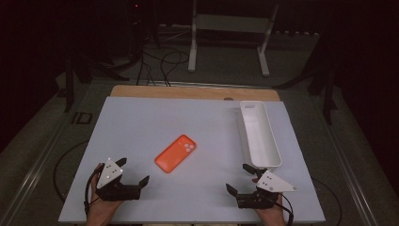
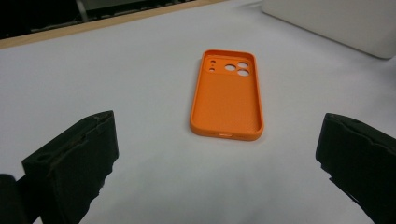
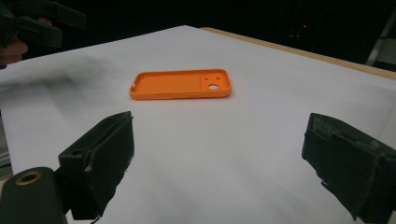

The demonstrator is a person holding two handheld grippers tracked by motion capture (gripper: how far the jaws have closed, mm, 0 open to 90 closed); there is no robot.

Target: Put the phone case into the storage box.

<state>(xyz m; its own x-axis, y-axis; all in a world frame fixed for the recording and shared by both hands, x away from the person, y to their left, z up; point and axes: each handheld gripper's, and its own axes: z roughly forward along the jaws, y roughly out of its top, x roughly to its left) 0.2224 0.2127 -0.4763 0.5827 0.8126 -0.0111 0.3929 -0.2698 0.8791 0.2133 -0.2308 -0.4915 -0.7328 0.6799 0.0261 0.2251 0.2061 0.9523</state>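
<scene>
Near the phone case (image 1: 175, 153) we hold the left gripper (image 1: 133, 172) and right gripper (image 1: 238, 177) wide open, empty — ready to grasp it.

Both tongs, left (image 1: 133, 172) and right (image 1: 240, 178), have 2 black jaws, grey 3-cornered plates, black cables.

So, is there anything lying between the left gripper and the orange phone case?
No. In the left gripper view, bare white table runs from the open left gripper to the orange phone case. The high view agrees.
</scene>
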